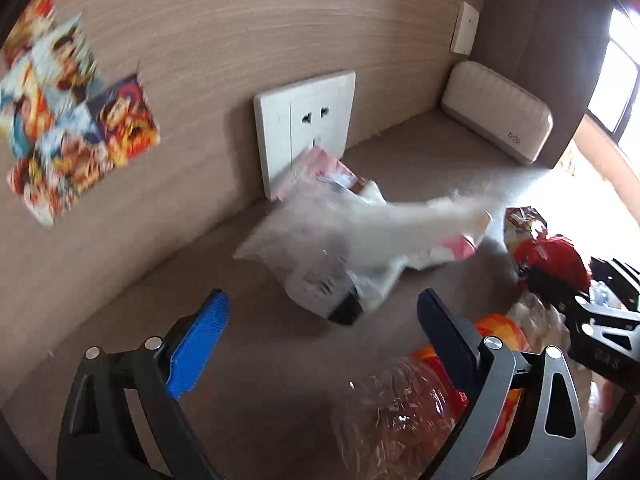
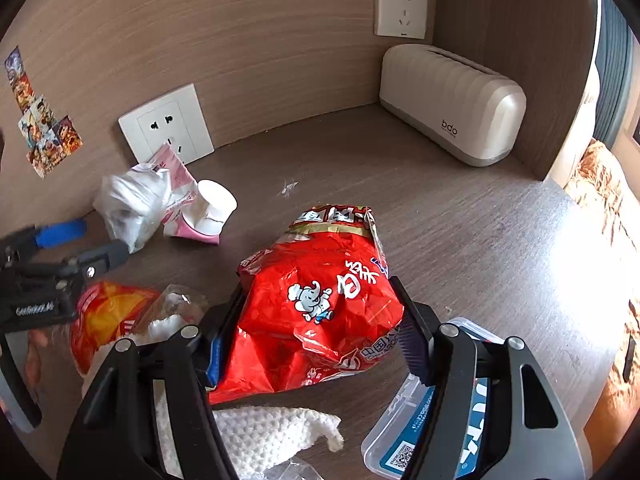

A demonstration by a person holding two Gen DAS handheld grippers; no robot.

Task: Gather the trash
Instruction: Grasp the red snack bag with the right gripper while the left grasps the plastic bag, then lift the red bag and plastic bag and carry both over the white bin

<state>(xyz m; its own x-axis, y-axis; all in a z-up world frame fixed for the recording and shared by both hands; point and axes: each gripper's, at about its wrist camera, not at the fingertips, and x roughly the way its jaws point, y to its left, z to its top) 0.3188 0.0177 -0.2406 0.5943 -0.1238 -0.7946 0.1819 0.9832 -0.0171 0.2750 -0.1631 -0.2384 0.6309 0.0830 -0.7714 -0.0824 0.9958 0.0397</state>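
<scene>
My right gripper (image 2: pixel 316 336) is shut on a crumpled red snack bag (image 2: pixel 316 304), which fills the gap between the pads above the brown desk. The bag also shows in the left wrist view (image 1: pixel 548 256). My left gripper (image 1: pixel 324 328) is open and empty, short of a blurred clear plastic bag with a white cup and pink wrapper (image 1: pixel 360 236). In the right wrist view that pile (image 2: pixel 160 204) lies by the wall socket, with my left gripper (image 2: pixel 80 240) beside it. An orange wrapper (image 2: pixel 108 316), clear plastic (image 1: pixel 400 412) and a white tissue (image 2: pixel 272 432) lie near.
A beige ribbed box (image 2: pixel 452 104) stands in the far right corner. Wall sockets (image 2: pixel 166 128) sit on the back panel, with stickers (image 1: pixel 76 120) at the left. A clear plastic box with a blue label (image 2: pixel 412 436) lies under my right gripper. The desk edge is at the right.
</scene>
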